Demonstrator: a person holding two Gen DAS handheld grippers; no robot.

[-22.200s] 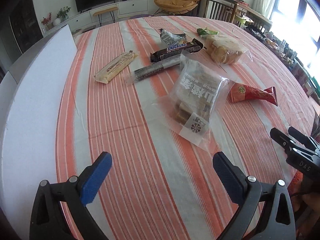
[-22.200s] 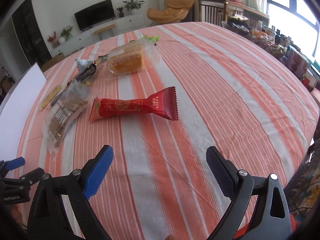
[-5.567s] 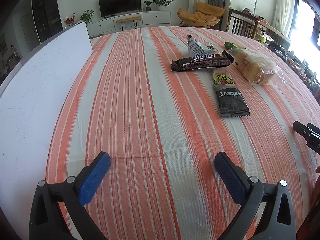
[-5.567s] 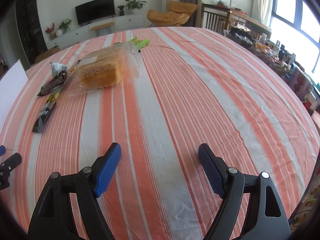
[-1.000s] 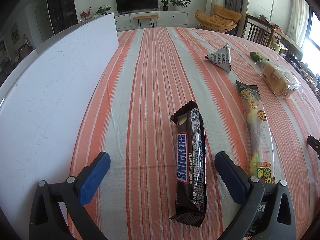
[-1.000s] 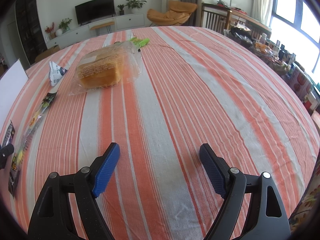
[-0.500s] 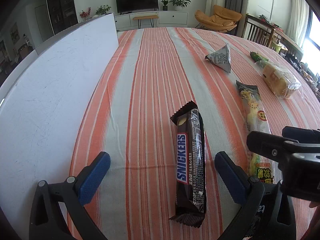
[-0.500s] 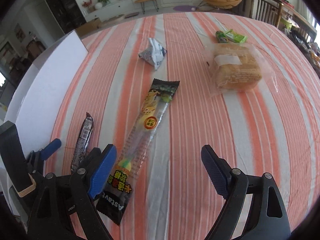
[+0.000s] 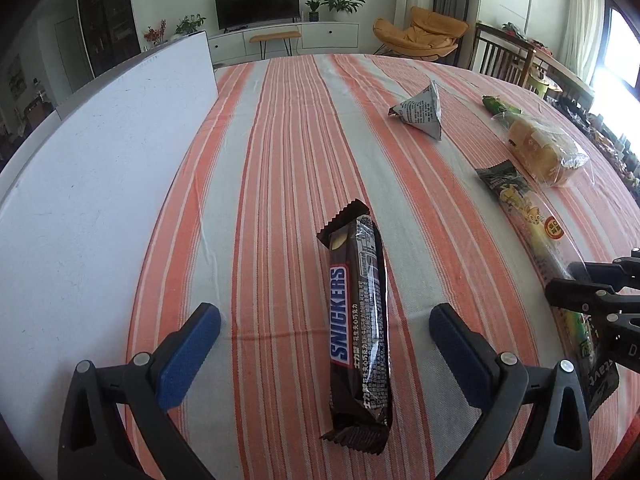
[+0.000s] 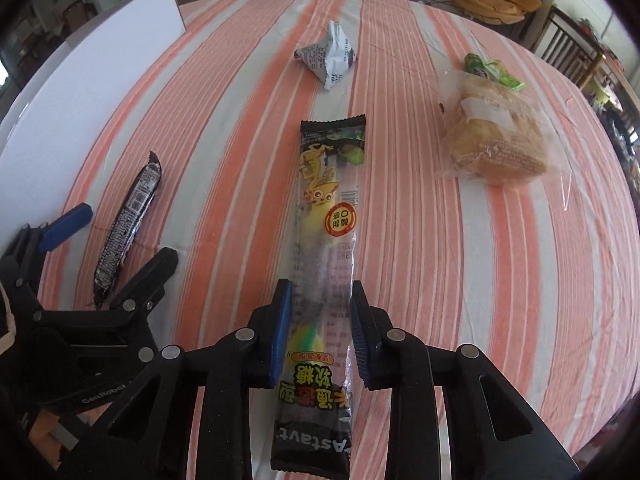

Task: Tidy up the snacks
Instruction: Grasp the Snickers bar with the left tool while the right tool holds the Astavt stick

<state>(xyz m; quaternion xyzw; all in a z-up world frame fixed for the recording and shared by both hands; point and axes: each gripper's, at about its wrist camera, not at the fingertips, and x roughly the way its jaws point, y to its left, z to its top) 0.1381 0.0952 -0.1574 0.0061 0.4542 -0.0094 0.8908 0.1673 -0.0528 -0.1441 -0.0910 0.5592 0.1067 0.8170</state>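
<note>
A long candy packet (image 10: 328, 208) with a yellow cartoon figure lies lengthwise on the striped tablecloth (image 10: 440, 260). My right gripper (image 10: 320, 292) is closing on its near part, and the blue pads touch both its edges. The packet (image 9: 532, 224) also shows in the left wrist view, with the right gripper (image 9: 568, 280) on it. A Snickers bar (image 9: 358, 320) lies between the wide-apart fingers of my open left gripper (image 9: 324, 316), untouched. From the right wrist, the bar (image 10: 128, 220) and left gripper (image 10: 124, 236) sit at the left.
A bagged bread loaf (image 10: 496, 136), a small green packet (image 10: 488, 68) and a triangular silver packet (image 10: 332, 56) lie farther back. A white board (image 9: 80, 200) stands along the table's left edge. Chairs and a TV cabinet are beyond the table.
My right gripper swung left over the long candy packet and its jaws narrowed onto it. The left gripper and the Snickers bar stayed put.
</note>
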